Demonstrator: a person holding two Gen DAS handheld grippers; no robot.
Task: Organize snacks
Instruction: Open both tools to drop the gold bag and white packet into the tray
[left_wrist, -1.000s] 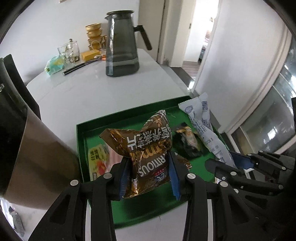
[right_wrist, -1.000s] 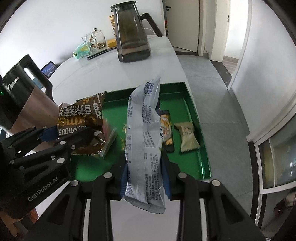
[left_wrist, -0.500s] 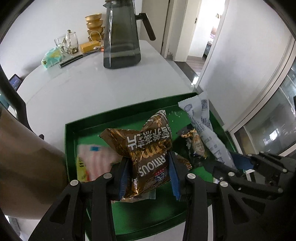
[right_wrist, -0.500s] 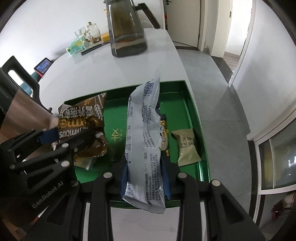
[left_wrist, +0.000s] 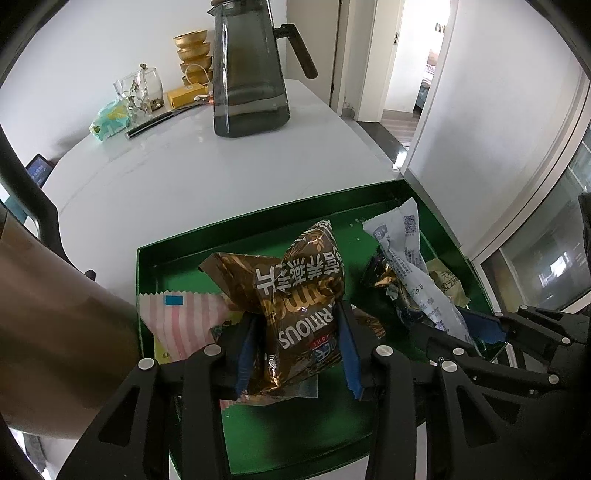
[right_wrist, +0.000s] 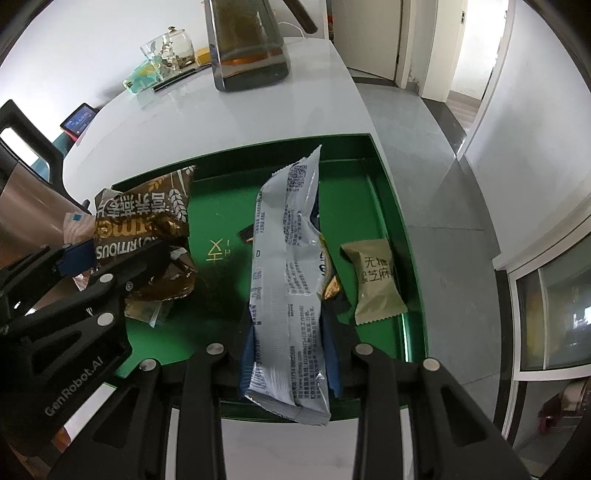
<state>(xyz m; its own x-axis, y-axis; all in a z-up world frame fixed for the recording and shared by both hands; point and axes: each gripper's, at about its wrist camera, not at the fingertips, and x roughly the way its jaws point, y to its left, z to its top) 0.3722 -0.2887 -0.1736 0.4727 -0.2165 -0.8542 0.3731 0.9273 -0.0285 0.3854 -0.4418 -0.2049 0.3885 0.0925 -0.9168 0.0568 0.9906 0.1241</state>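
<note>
Fingers (left_wrist: 349, 345) around brown snack bag (left_wrist: 301, 295)

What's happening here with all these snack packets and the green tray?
A person is sorting snacks with a handheld gripper in each hand. The left gripper is clamped on a brown foil packet, and the right gripper on a long pale blue packet, both held over the green tray. A pink striped packet and a small olive packet already lie in the tray.
</note>
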